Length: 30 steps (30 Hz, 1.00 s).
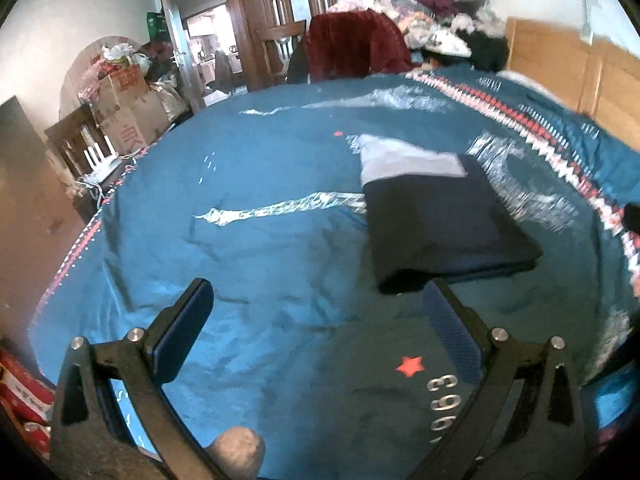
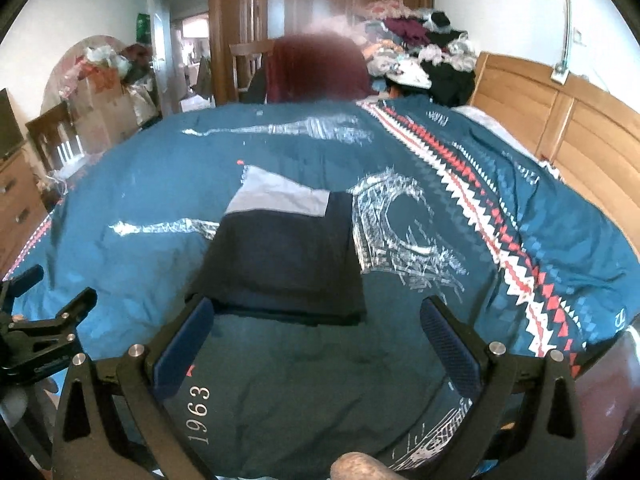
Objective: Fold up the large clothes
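A: Dark navy folded garment with pale grey panel (image 2: 286, 264) lies mid-bed on the teal printed bedspread (image 2: 140, 192) — flat surface for folding.

B: Right gripper (image 2: 316, 336) at its 6 o'clock, left gripper (image 1: 318, 314) at 7 — fingers wide, empty.

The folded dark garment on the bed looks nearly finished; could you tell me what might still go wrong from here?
1. Both claws, left and right, are open and empty, so a regrasp of the folded dark garment could undo its layers.
2. Its near edge lies directly on the blue bedspread; a low pinch might catch that cover too.
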### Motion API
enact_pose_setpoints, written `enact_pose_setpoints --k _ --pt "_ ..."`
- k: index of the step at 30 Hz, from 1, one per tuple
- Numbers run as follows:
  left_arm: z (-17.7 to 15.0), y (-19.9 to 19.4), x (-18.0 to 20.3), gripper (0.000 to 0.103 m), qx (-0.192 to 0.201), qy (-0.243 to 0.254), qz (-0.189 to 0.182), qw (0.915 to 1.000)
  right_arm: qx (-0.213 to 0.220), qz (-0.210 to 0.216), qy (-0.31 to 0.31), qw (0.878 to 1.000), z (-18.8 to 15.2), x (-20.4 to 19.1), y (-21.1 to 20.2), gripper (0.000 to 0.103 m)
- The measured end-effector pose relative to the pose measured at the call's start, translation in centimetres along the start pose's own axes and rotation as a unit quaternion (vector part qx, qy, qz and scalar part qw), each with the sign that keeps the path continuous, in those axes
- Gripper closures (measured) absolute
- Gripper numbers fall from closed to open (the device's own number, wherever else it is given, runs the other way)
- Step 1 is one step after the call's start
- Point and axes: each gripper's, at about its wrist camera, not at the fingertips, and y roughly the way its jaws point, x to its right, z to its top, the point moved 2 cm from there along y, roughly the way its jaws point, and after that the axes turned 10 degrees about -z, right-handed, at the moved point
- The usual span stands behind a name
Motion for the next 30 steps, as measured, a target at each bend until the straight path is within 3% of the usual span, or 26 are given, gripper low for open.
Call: enact_pose_setpoints --k 8,16,30 --pt "0.9 -2.7 1.6 0.000 0.042 0.007 -0.028 0.9987 0.026 0.002 -0.008 1.000 0.9 -0.8 -2.7 0.000" --pt "-0.1 -2.5 2.0 0.000 0.039 0.007 -0.040 0.9984 0.019 0.012 -0.013 1.000 0.4 -1.3 -2.9 0.000" --pt "0.0 -3.6 1.2 0.000 0.054 -0.006 -0.022 0.9983 0.023 0.021 -0.001 1.000 0.6 -1.4 -2.8 0.000"
